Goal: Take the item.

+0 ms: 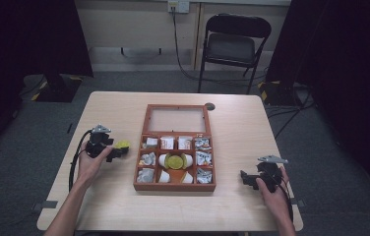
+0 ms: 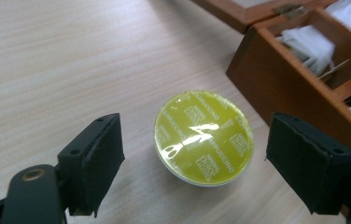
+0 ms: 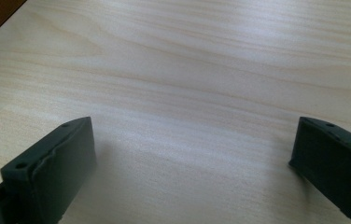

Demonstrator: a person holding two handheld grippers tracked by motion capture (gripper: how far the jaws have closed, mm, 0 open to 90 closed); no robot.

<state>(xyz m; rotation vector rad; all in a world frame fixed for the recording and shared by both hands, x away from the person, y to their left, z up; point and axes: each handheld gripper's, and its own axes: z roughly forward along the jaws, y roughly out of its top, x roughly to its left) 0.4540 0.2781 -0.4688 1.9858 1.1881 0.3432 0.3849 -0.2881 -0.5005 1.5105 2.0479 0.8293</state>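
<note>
Yellow-green coffee capsule (image 2: 204, 138) lies foil side up on the tabletop (image 2: 47, 60), between the pads of the left tongs (image 2: 194, 161) but clear of both, with a gap on each side. Its shiny lid carries pale writing repeated in small blocks around a white swirl mark at the middle; the words look like a brand name but are too small and glare-struck to read with certainty. In the high view the capsule (image 1: 122, 145) sits just left of the open wooden box (image 1: 175, 187), whose compartments hold white sachets and pods, and a second yellow-green capsule (image 1: 175, 161) in the middle one. The left tongs (image 1: 115, 152) stand partly open, gripping nothing. The right tongs (image 3: 190, 168) stand wide open over bare wood, well to the right of the box (image 1: 244, 177), holding nothing.
</note>
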